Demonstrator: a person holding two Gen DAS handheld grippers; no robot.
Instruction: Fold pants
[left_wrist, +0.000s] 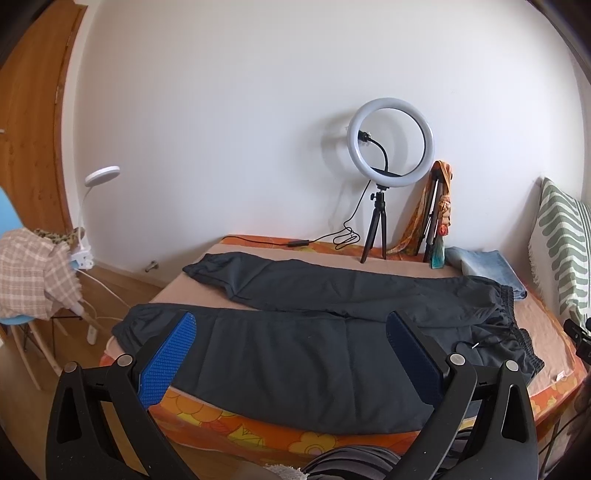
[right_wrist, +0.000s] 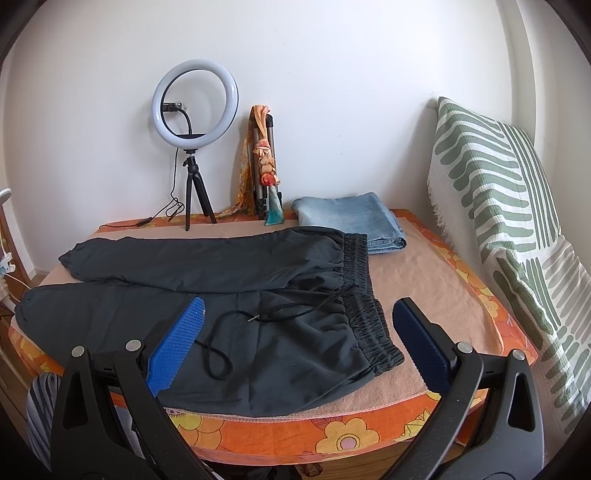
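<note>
Dark grey pants (left_wrist: 295, 343) lie flat on the bed, both legs spread apart toward the left, elastic waistband (left_wrist: 517, 325) at the right. In the right wrist view the pants (right_wrist: 221, 273) show the waistband (right_wrist: 365, 295) and a loose black drawstring (right_wrist: 236, 332) on the cloth. My left gripper (left_wrist: 291, 328) is open and empty, held above the near leg. My right gripper (right_wrist: 297, 314) is open and empty, held above the waist end near the bed's front edge.
A ring light on a tripod (right_wrist: 194, 107) stands at the back by the wall, with a folded tripod and scarf (right_wrist: 264, 162) beside it. Folded blue jeans (right_wrist: 351, 218) lie behind the waistband. A green striped cushion (right_wrist: 509, 206) is at the right. A chair with clothes (left_wrist: 33, 273) stands left.
</note>
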